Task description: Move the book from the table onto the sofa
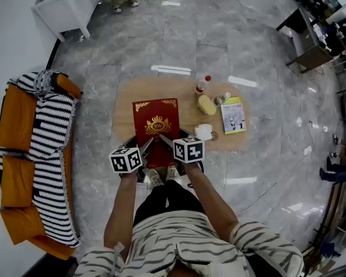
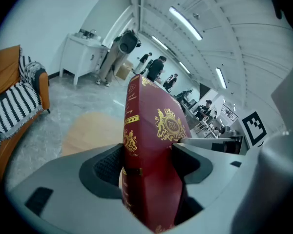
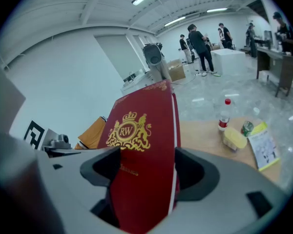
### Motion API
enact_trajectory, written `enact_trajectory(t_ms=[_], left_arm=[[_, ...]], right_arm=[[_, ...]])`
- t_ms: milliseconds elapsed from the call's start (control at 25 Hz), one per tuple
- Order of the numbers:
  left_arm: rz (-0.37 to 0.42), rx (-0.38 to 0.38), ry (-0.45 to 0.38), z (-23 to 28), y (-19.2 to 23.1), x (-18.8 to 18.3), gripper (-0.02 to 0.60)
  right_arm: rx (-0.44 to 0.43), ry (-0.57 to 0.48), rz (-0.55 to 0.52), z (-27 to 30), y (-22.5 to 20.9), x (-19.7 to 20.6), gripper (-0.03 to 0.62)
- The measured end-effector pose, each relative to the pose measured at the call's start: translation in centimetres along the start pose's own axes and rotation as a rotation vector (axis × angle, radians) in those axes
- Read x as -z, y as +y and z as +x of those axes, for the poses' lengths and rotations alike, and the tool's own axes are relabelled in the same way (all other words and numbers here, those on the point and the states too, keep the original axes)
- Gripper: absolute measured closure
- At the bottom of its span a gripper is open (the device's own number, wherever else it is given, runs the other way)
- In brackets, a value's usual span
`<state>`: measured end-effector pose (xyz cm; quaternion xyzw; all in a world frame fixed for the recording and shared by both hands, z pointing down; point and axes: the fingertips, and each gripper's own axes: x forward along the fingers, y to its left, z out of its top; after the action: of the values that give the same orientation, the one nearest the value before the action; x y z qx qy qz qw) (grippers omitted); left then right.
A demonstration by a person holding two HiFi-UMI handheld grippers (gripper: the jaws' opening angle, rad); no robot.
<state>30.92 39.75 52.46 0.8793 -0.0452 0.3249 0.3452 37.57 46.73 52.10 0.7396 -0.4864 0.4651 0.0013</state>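
Observation:
A dark red book [image 1: 156, 124] with a gold crest lies over the left part of the low wooden table [image 1: 184, 109]. My left gripper [image 1: 145, 147] is shut on its near left edge, and my right gripper [image 1: 165, 139] is shut on its near right edge. In the left gripper view the red book [image 2: 149, 145] fills the space between the jaws. In the right gripper view the red book [image 3: 141, 155] is clamped the same way, its cover facing the camera. The orange sofa [image 1: 23, 172] with a striped black-and-white throw [image 1: 49, 154] stands at the far left.
On the table's right half lie a bottle with a red cap [image 1: 202, 85], a yellow object [image 1: 206, 104], a small can [image 1: 220, 100], a white crumpled thing [image 1: 203, 131] and a green-edged booklet [image 1: 233, 115]. A white cabinet [image 1: 69, 4] stands at the back left, desks [image 1: 308, 45] at the right.

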Motion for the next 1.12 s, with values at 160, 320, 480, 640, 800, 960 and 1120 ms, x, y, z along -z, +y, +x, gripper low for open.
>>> enact_trajectory(t_ms=[160,320,480,640,800,960,1120], left_arm=[[0.014,-0.016,-0.041,-3.1,-1.9,-1.2,0.270],[0.041,-0.006,-0.084,-5.5,-4.1,-3.3,0.270],[0.066,-0.019,-0.144,-8.2,-5.5,-4.7,0.270],[0.071,-0.069,-0.233,-11.1,-6.6,-6.5,0.270],[0.041,-0.126,-0.329,-14.4,-6.4,-7.4,0.270],[0.024,-0.193,-0.407,-17.5,-5.2,-6.6,0.270],[-0.002,-0.244,-0.467,-20.0,-4.4,-6.1,0.270]], right_arm=[[-0.018,-0.020,-0.023,-2.8,2.2,-1.3,0.243],[-0.031,-0.046,-0.057,-5.4,4.1,-3.5,0.243],[-0.054,-0.081,-0.104,-7.3,6.4,-4.9,0.243],[-0.119,-0.110,-0.163,-8.8,8.8,-7.0,0.243],[-0.185,-0.127,-0.249,-9.3,12.0,-8.2,0.243],[-0.252,-0.129,-0.311,-8.9,15.2,-7.3,0.243],[-0.318,-0.113,-0.374,-8.6,17.7,-7.0,0.244]])
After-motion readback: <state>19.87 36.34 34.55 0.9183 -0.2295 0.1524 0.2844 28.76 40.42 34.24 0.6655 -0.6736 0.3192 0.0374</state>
